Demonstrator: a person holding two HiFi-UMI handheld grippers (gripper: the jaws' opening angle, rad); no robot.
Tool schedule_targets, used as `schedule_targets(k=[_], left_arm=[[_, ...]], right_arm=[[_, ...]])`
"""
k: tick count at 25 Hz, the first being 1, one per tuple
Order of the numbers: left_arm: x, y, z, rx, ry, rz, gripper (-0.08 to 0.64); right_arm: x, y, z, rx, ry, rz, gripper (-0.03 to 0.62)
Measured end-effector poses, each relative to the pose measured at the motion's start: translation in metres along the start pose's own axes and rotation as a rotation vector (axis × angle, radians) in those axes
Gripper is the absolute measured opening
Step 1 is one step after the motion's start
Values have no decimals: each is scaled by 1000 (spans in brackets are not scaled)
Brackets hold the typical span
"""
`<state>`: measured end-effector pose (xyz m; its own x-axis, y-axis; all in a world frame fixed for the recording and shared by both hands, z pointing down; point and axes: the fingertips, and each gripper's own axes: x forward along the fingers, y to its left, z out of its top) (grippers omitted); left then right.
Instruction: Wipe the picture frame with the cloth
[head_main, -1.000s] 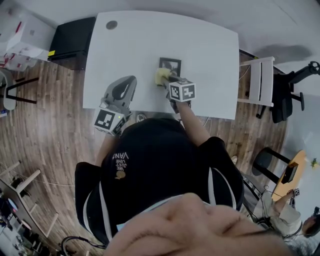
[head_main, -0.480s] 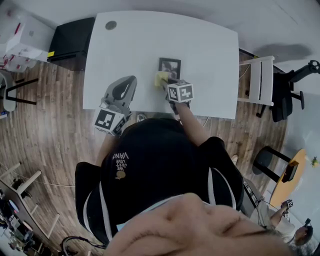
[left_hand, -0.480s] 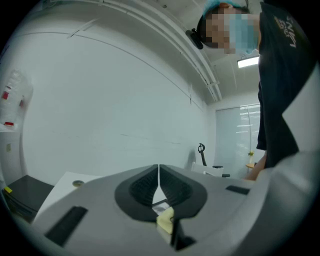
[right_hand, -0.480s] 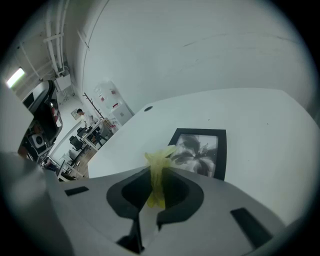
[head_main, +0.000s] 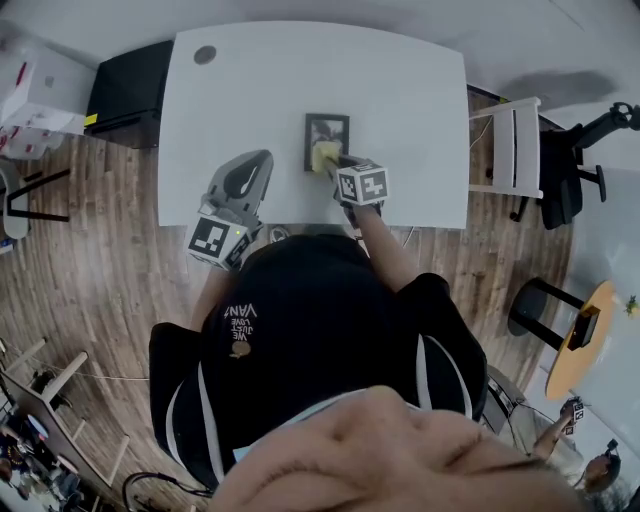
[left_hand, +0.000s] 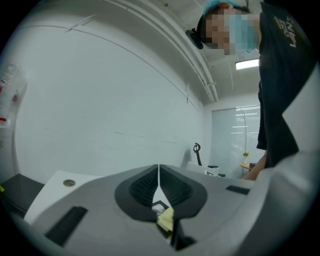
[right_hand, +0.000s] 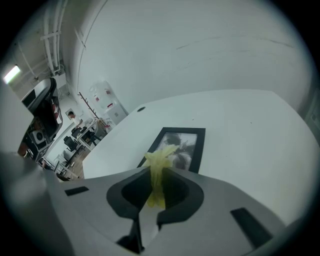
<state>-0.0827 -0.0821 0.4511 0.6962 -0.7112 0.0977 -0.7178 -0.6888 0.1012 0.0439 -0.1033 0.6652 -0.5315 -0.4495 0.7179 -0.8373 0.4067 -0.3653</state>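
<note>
A black picture frame (head_main: 327, 133) with a dark photo lies flat on the white table (head_main: 260, 90). My right gripper (head_main: 337, 162) is shut on a yellow cloth (head_main: 324, 157), which rests on the frame's near edge. In the right gripper view the cloth (right_hand: 159, 162) bunches up between the jaws, in front of the frame (right_hand: 196, 145). My left gripper (head_main: 260, 160) hovers at the table's near edge, left of the frame, shut with nothing in it. In the left gripper view, its jaws (left_hand: 158, 172) meet in a thin line.
A white chair (head_main: 517, 150) stands at the table's right side and a black cabinet (head_main: 125, 95) at its left. A round grommet (head_main: 205, 55) sits in the table's far left corner. A black office chair (head_main: 575, 170) is farther right.
The cloth in my right gripper has slid from the frame's near left corner onto its near edge. The head view has shifted a little. The left gripper has kept still.
</note>
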Motion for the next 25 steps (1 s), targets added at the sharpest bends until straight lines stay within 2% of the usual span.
schedule_targets(k=[10, 17, 20, 25], left_arm=[[24, -17, -1, 5, -18, -76, 17], [34, -26, 2, 11, -14, -103, 17], [37, -31, 7, -15, -11, -99, 17], [41, -33, 4, 3, -9, -106, 17]], right_arm=[[-27, -40, -9, 37, -7, -89, 44], [-41, -57, -12, 62, -24, -125, 44], [-44, -61, -14, 71, -28, -131, 43], [-50, -67, -16, 85, -32, -137, 44]])
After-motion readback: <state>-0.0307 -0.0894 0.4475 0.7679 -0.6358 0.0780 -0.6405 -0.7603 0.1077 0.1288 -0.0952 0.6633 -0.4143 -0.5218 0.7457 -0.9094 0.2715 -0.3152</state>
